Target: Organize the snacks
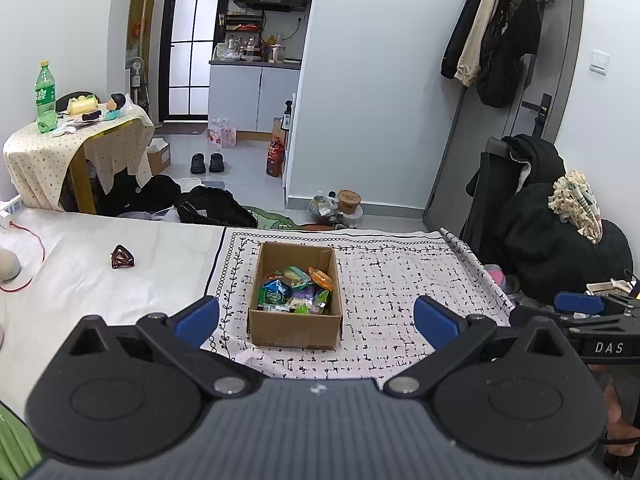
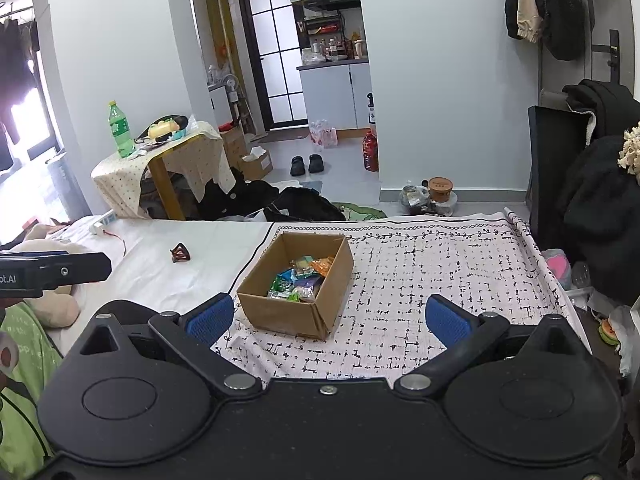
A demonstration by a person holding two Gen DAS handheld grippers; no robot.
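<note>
Left wrist view shows the snacks [image 1: 295, 289] as a heap of bright wrappers lying inside the cardboard box [image 1: 294, 334], which stands open-topped on the patterned cloth [image 1: 400, 280] spread over the bed [image 1: 100, 292]. No wrapper shows on the cloth around the box in either view, so the snacks already lie gathered in one place. That fits a finished tidy-up as well as a box of mixed packets waiting to be sorted out; the pictures do not settle which.

Both tongs hover short of the box, on its near side, empty. The left tongs [image 1: 316, 320] stand wide, their blue pads flanking the box's near wall. The right tongs [image 2: 328, 318] are also spread wide and carry nothing, with the box just left of their centre line.

If any packet is to be handled, I judge that a light, narrow pinch on a wrapper's crimped edge would serve better than a squeeze on its middle, since the foil looks slippery and the contents crushable. The box looks light, so it may slide on the cloth if nudged. Beyond the box to its left, a small dark hair clip [image 1: 122, 257] lies on the bare sheet, well apart.
</note>
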